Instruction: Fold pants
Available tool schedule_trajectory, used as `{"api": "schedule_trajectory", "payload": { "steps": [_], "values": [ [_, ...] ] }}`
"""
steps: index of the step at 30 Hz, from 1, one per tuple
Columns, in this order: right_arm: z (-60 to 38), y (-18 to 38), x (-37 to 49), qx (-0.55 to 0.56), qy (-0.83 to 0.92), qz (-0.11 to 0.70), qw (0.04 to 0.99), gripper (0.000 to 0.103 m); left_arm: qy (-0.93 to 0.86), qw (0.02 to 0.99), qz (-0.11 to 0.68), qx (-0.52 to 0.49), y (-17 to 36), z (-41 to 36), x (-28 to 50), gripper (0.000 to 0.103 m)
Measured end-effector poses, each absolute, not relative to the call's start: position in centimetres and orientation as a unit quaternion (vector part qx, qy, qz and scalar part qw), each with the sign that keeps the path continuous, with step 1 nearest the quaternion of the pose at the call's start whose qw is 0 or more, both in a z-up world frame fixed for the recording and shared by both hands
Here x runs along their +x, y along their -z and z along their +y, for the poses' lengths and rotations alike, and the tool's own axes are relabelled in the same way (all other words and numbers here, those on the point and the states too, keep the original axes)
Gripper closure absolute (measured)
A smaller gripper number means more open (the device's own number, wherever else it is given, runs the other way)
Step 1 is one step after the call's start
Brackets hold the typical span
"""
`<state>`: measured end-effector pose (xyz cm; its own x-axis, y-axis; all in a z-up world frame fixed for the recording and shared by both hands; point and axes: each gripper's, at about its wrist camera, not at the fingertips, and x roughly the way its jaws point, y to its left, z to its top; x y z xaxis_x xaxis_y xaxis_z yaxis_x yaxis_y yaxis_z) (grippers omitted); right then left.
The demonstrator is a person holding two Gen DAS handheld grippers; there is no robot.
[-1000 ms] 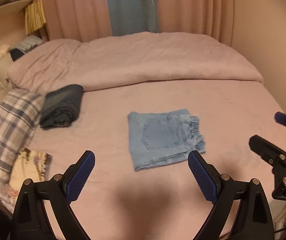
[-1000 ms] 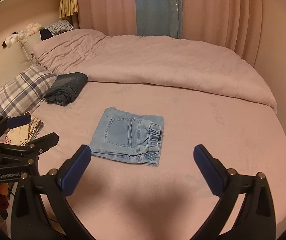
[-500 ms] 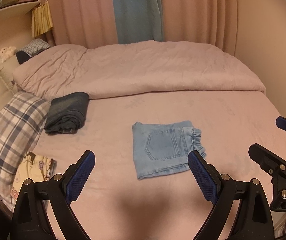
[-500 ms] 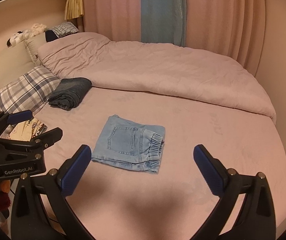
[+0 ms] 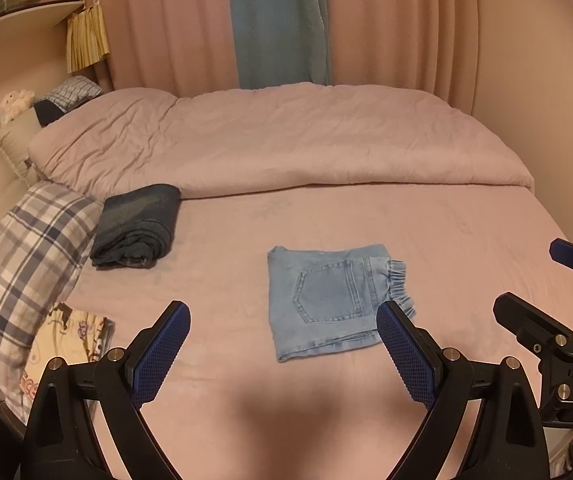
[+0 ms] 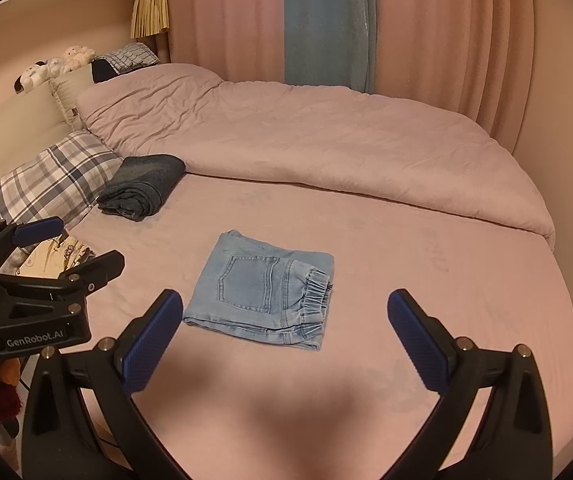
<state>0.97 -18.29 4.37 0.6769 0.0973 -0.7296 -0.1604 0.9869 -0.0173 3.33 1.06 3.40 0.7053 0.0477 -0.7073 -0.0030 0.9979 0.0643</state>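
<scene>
Covering most of both views: a wide bed with a pink fitted sheet (image 5: 426,232), its near edge cut off under the gripper bodies.
Far half of bed: a rumpled pink duvet (image 5: 286,140) folded back; whatever lies beneath it is hidden.
Backdrop: pink pleated curtains with one blue panel (image 5: 278,20) in the middle, tops cut off by the fisheye rim.
Head end, left: a plaid blue-and-white pillow (image 5: 18,264), partly out of frame; plush toys (image 6: 54,66) above it are too small to make out.
Beside pillow: a dark denim garment rolled into a bundle (image 5: 138,226), resting on the sheet just beside the duvet's edge.
Below pillow: a cream printed cloth (image 5: 70,336), half hidden by the left gripper's finger.
Task item: light blue denim pants folded into a rectangle (image 5: 330,300), back pocket up, elastic cuffs on the right side, lying flat mid-bed.
Left gripper (image 5: 282,350): jaws spread wide and holding nothing; the pants lie ahead between the fingers, nearer the right one, whose tip overlaps the bundle's near right corner in this view.
Right gripper (image 6: 284,336): jaws likewise wide apart, holding nothing, the pants ahead and slightly left of centre, untouched.
</scene>
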Motion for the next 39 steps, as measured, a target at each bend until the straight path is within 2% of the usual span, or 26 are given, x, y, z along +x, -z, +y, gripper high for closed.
{"api": "schedule_trajectory", "payload": {
  "steps": [39],
  "values": [
    [-17.54, -4.3, 0.73, -0.055, -0.071, 0.396, 0.914, 0.0, -0.018, 0.922, 0.387, 0.028, -3.04, 0.98, 3.35, 0.009]
  ]
}}
